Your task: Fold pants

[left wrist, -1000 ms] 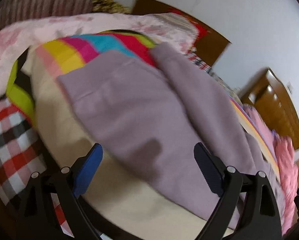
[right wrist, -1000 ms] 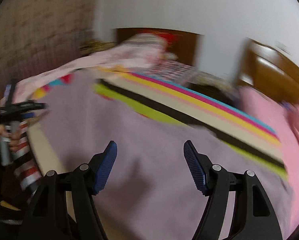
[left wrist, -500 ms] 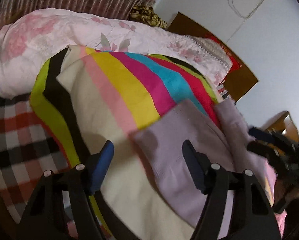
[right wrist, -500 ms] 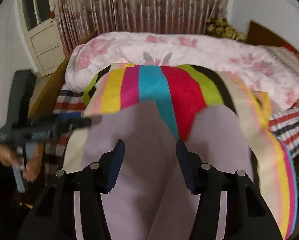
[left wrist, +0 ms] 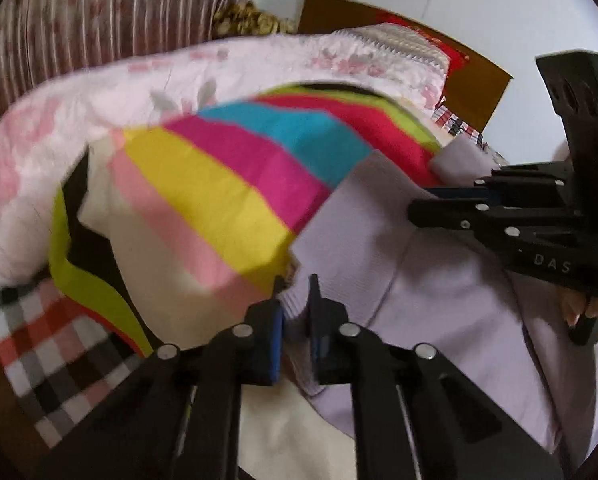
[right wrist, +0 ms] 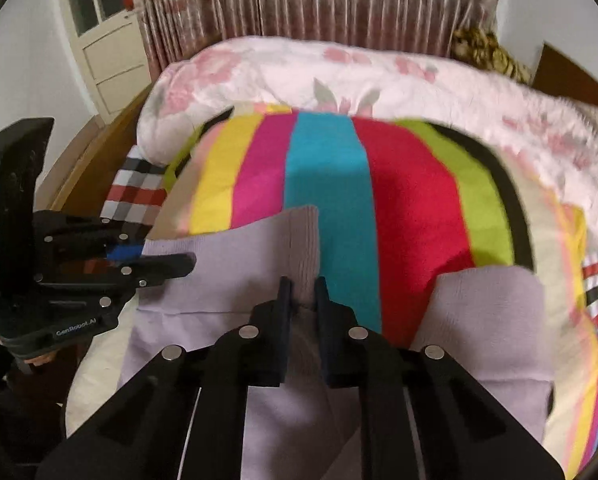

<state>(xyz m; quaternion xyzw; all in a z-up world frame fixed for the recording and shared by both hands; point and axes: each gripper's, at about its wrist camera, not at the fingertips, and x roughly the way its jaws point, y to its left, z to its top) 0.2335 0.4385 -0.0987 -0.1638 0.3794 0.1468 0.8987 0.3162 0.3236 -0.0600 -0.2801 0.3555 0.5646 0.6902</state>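
The left gripper, low in the centre of its frame, has just closed and pinches the near corner of the lilac pants. The right gripper has likewise just closed — clamped on the ribbed hem of one pant leg at the lower middle of its view. The pants lie spread across a rainbow-striped blanket, one leg on the left, the other lower right. No containers are in sight. Under the blanket shows a checked sheet at lower left; behind it a pink floral quilt crosses the upper frame. Further back — a pleated flowered curtain, a cream door upper left and white walls.
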